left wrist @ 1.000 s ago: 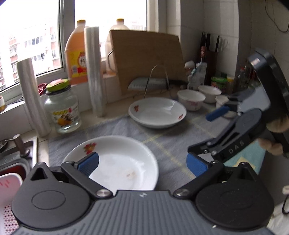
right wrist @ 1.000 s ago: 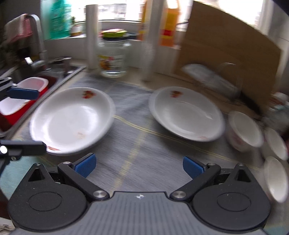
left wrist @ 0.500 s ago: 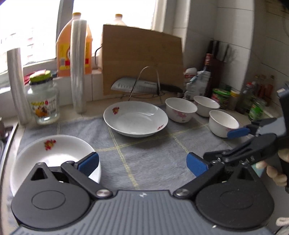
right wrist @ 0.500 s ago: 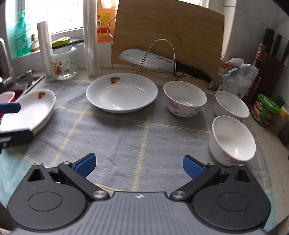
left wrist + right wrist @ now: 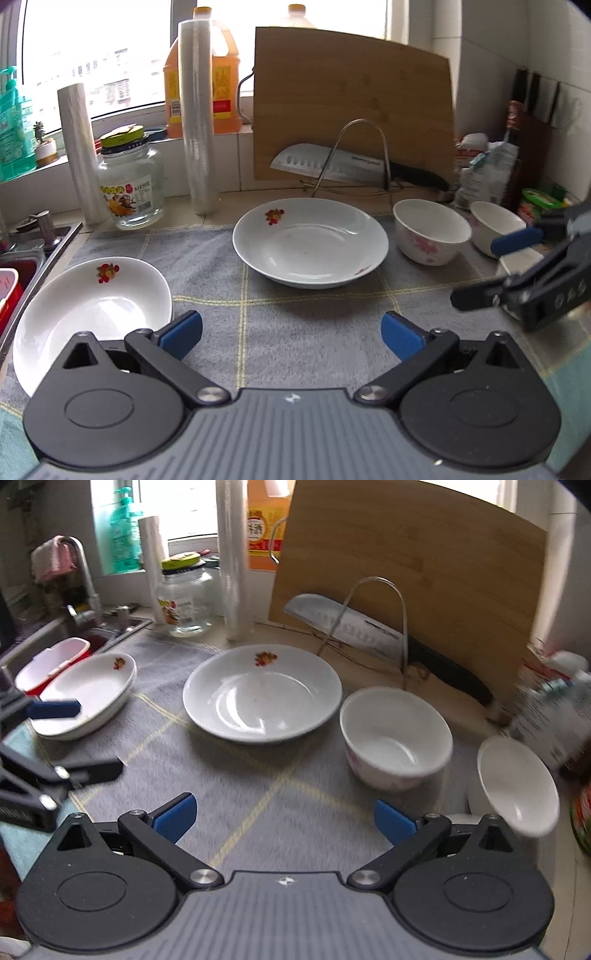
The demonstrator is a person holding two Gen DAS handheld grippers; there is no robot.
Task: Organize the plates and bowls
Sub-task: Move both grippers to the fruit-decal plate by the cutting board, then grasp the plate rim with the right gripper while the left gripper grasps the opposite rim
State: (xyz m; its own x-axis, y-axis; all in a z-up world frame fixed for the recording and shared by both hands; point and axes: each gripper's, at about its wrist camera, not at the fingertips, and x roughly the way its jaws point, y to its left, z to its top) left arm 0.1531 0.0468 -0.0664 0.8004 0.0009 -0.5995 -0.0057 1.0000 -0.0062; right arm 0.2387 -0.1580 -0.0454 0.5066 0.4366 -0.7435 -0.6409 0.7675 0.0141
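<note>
- My left gripper [image 5: 291, 334] hangs above the grey cloth [image 5: 295, 325] that covers the bench; its jaws stand wide apart and hold nothing.
- My right gripper [image 5: 284, 818] is in like condition: jaws apart, empty, over the cloth near the bowls.
- Near plate [image 5: 92, 314]: white, deep, a flower print on its far rim, lying at the left of the cloth just beside the sink [image 5: 40, 240]. In the right wrist view it looks to be two plates nested, though I cannot confirm it.
- Far plate [image 5: 310, 242]: same pattern, lying flat at mid-cloth in front of the knife rack [image 5: 364, 155] and the cutting board [image 5: 351, 103].
- First bowl [image 5: 395, 738]: white with pink print, upright, just right of the far plate.
- Second bowl [image 5: 517, 786]: further right, apparently tilted towards the camera. A third bowl [image 5: 495, 225] shows behind in the left wrist view.
- Handling judgement: all pieces appear glazed ceramic, so stiff, fairly heavy, slippery and prone to chip.
- Recommended hold: pinch the rim, one jaw inside and one outside; a plate's rim sits low on the cloth, so the outer jaw must get under the lip.
- Risk: a rim hold lets a plate swing, so set it down gently when stacking.
</note>
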